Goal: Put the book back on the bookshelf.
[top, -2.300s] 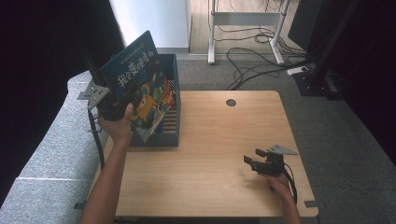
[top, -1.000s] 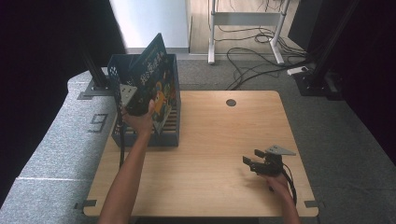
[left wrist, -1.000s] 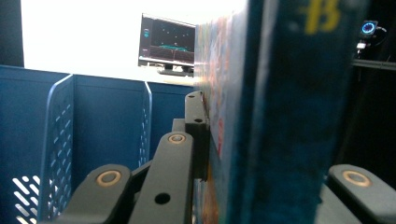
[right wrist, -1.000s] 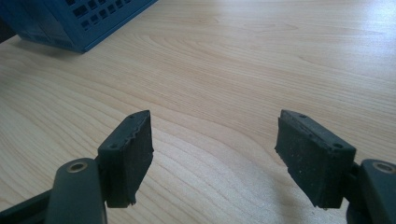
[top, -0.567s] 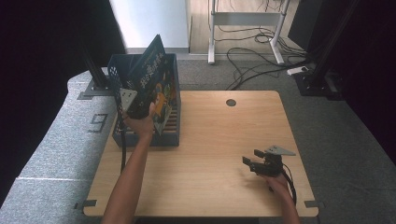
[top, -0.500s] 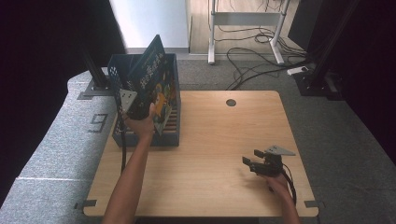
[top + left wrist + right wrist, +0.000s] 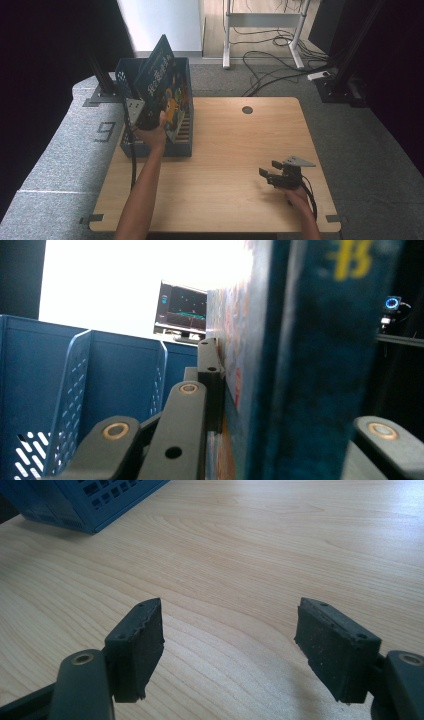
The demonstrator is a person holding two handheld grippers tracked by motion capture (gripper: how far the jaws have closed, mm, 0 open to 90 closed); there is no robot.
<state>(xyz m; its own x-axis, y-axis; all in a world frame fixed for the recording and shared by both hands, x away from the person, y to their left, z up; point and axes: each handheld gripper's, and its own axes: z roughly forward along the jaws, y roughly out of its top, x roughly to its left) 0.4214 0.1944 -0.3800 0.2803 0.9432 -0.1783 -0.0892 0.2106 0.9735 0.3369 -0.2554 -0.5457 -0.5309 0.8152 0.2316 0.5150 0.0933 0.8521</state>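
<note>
A large dark-blue picture book [image 7: 159, 79] stands tilted on edge inside the blue slatted crate [image 7: 156, 149] at the table's left side. My left gripper [image 7: 144, 118] is shut on the book's lower edge, held by the hand just above the crate's front end. In the left gripper view the book [image 7: 305, 360] stands upright between the jaws, with the crate's wall [image 7: 100, 370] to its left. My right gripper [image 7: 268, 176] rests low on the wooden table [image 7: 230, 135] near the front right, open, with only bare wood between its pads [image 7: 142, 640].
A round grommet hole [image 7: 247, 109] lies near the table's far edge. The crate's corner [image 7: 75, 500] shows at the top left of the right gripper view. Grey floor mats, a desk frame and cables lie beyond the table.
The left hand carried the book from left of the crate to over it and turned it more edge-on. Over the last second it barely shifted. The right gripper stayed put.
</note>
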